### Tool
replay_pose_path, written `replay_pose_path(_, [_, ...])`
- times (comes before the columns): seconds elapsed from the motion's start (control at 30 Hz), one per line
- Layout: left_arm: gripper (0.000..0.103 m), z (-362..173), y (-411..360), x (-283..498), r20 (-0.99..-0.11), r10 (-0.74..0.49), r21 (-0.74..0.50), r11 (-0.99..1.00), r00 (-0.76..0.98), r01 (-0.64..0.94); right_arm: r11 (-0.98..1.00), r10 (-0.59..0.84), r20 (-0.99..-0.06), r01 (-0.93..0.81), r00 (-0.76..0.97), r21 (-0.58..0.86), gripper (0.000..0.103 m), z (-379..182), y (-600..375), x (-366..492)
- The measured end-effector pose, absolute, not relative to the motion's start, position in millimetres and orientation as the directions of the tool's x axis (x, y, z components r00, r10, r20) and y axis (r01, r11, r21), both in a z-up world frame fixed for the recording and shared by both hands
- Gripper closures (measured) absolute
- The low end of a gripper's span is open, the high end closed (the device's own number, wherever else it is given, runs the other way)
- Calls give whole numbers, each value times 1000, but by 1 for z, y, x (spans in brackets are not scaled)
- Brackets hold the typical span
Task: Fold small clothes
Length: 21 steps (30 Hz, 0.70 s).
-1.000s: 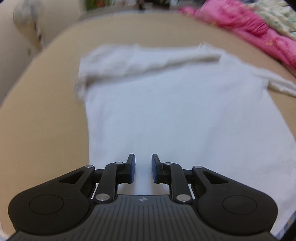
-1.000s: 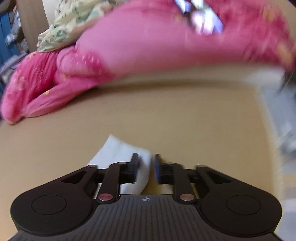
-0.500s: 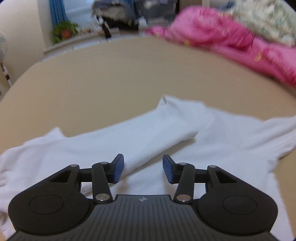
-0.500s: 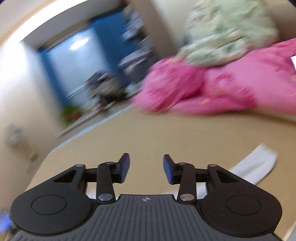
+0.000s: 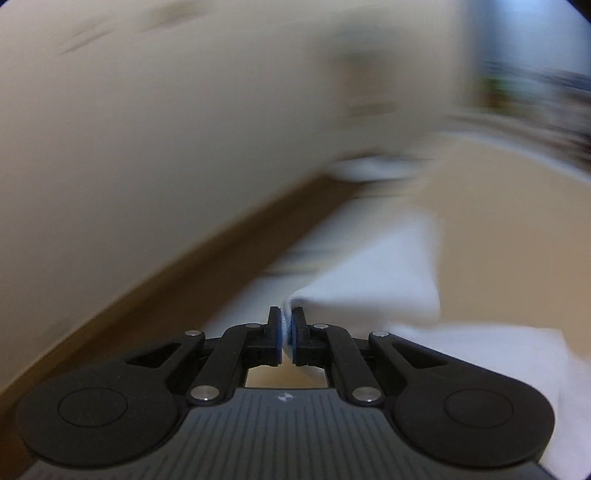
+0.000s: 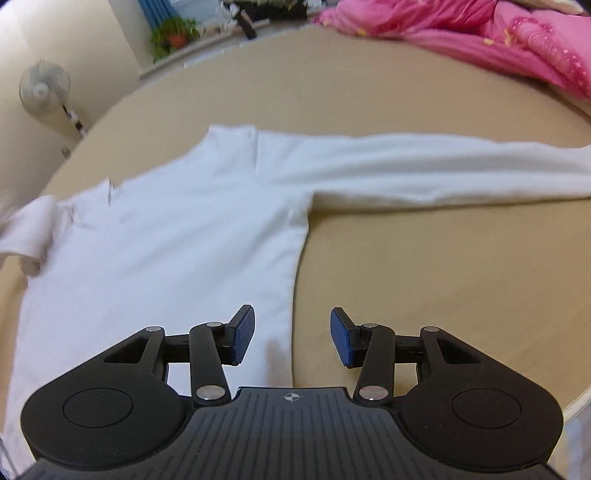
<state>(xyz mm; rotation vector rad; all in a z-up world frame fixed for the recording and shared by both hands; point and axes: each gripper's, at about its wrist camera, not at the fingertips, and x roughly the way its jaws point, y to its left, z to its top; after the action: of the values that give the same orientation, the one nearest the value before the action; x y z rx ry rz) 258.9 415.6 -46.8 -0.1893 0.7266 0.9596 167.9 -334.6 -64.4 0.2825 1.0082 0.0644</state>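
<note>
— One garment fills most of the right wrist view: a white long-sleeved shirt (image 6: 177, 236) spread flat on the tan surface (image 6: 443, 280); I cannot tell whether that is a bed or a bench; its body lies to the left, one sleeve (image 6: 443, 170) runs out straight to the right, and the other sleeve's end is bunched at the far left edge.

— And beyond it?

— Pink bedding (image 6: 480, 33) heaped at the far right, well apart from the shirt; a fan (image 6: 44, 86) and a potted plant (image 6: 173, 33) stand off at the back.

— How will the cloth behave?

— Light, limp and thin, I judge; it will sag and drag from any single pinch, so take it at a cuff, a hem corner or a shoulder seam, where the doubled fabric gives the pads something to bite.

— The grippers?

— The left hand-held gripper (image 5: 286, 332) is closing with white cloth (image 5: 369, 280) pinched between its pads; that view is badly blurred, but the fabric rises to the tips in a peak; the right hand-held gripper (image 6: 291, 339) hangs above the shirt's side edge, fingers apart, nothing between them.
</note>
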Motion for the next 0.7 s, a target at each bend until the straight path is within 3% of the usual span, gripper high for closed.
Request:
replay_pose_path(0.07, [85,-41,456,226,-682,669,119,500,295,-858,966,170,-837,81,520,246,55,-70,-334,159])
replay_pose_path(0.17, [84,-16,415,194,-626,622,59,639,470,-767,965,148,-854,118,499,236,55,-72,-337,148])
replay_pose_path(0.27, [80,-11,348,167,-651,414,-87,792,637,-604,952,144,-859,166,492,255,55,-68,-343,130])
replay_pose_path(0.37, [80,-30,273,134,-711,172,-196,883,682,-427,925,167,-862,227,478,305,55,-64,-346,102])
replay_pose_path(0.5, [80,-77,191,87,-791,-4,-209,942,611,-264,920,170,-875,244,453,306,55,-66,-338,56])
replay_pose_path(0.7, [80,-130,159,47,-899,-12,-101,978,438,-180,944,150,-906,216,396,251,56,-77,-324,24])
